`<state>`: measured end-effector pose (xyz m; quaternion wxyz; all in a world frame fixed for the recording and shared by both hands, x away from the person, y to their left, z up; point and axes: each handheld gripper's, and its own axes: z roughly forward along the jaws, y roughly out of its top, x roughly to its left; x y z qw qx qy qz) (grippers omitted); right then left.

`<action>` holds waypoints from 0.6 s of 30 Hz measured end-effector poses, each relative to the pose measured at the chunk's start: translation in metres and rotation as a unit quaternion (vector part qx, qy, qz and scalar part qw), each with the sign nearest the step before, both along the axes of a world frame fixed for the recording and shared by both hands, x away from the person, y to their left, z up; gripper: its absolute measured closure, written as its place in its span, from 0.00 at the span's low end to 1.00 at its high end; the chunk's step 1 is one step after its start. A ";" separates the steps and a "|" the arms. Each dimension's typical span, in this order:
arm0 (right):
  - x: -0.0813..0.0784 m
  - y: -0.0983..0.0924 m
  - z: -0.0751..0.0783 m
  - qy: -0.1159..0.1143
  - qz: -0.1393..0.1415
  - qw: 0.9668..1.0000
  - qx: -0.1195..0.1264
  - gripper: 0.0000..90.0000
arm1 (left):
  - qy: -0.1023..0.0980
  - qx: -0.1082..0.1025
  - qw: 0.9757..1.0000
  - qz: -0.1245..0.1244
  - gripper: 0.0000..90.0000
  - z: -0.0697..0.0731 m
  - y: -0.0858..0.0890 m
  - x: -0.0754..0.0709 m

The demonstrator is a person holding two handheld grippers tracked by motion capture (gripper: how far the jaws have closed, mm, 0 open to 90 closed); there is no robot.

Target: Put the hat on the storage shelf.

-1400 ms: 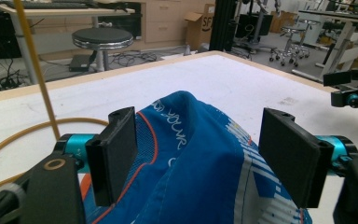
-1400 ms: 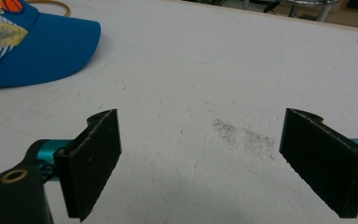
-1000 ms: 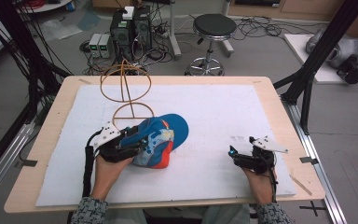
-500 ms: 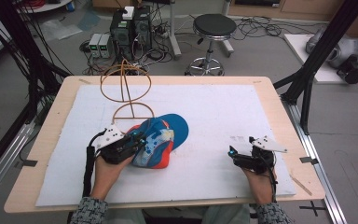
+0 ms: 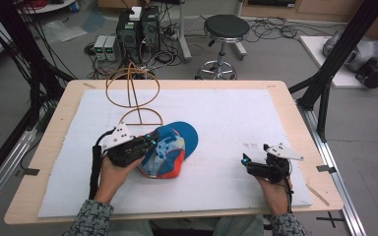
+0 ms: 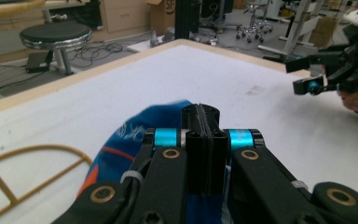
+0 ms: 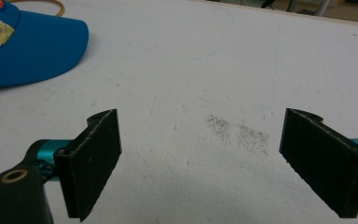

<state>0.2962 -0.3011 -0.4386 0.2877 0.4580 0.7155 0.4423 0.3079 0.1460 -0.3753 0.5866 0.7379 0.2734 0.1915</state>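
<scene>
While the left gripper (image 5: 149, 140) stays clamped on the cap (image 5: 170, 152) at seven o'clock of the wire stand (image 5: 133, 96), we lift slowly; right gripper (image 5: 250, 162) idle, jaws apart

Black hand-held gripper (image 6: 200, 122) has cyan pins, brass screws

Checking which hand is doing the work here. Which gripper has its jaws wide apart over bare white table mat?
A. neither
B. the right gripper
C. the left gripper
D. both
B: the right gripper has its jaws wide apart above the mat, while the left gripper is shut at the cap.
</scene>
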 end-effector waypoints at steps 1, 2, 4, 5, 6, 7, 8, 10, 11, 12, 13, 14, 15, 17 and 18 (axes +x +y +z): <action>0.000 0.000 0.000 -0.001 0.001 1.000 0.001 0.13 | -0.002 -0.001 1.000 -0.002 0.99 0.003 -0.001 0.001; -0.001 0.000 0.000 0.001 0.000 1.000 0.002 0.13 | -0.004 0.000 1.000 -0.004 0.99 0.006 -0.002 0.001; -0.001 -0.001 0.000 -0.001 0.000 1.000 0.002 0.13 | -0.008 0.001 1.000 -0.007 0.99 0.012 -0.005 0.002; 0.000 -0.001 0.000 -0.002 0.001 1.000 0.004 0.13 | -0.011 0.004 1.000 -0.009 0.99 0.015 -0.006 0.003; -0.001 -0.001 0.000 0.000 0.000 1.000 0.005 0.13 | -0.012 0.004 1.000 -0.011 0.99 0.018 -0.008 0.003; 0.000 -0.002 0.000 0.000 0.000 1.000 0.005 0.13 | -0.013 0.003 1.000 -0.014 0.99 0.020 -0.010 0.004; -0.001 -0.002 0.000 0.002 -0.001 1.000 0.007 0.13 | -0.013 0.004 1.000 -0.017 0.99 0.023 -0.011 0.005; 0.000 -0.002 0.000 0.000 -0.002 1.000 0.008 0.13 | -0.016 0.008 1.000 -0.020 0.99 0.028 -0.014 0.006; 0.000 -0.003 0.000 0.000 -0.001 1.000 0.008 0.13 | -0.017 0.009 1.000 -0.024 0.99 0.031 -0.015 0.006; 0.000 -0.003 0.000 0.000 -0.001 1.000 0.008 0.13 | -0.018 0.009 0.999 -0.026 0.99 0.033 -0.016 0.006; 0.000 -0.003 0.000 0.001 -0.001 1.000 0.009 0.13 | -0.019 0.009 0.999 -0.027 0.99 0.036 -0.017 0.006; 0.000 -0.003 0.000 0.002 -0.002 1.000 0.010 0.13 | -0.021 0.007 0.999 -0.028 0.99 0.039 -0.018 0.006; 0.000 -0.003 0.000 0.003 -0.002 1.000 0.011 0.13 | -0.022 0.007 0.999 -0.031 0.99 0.042 -0.019 0.007; 0.000 -0.003 0.000 0.004 -0.002 1.000 0.011 0.13 | -0.025 0.006 0.999 -0.034 0.99 0.047 -0.020 0.007; 0.000 -0.003 0.000 0.004 -0.003 1.000 0.011 0.13 | -0.027 0.006 0.999 -0.035 0.99 0.049 -0.020 0.007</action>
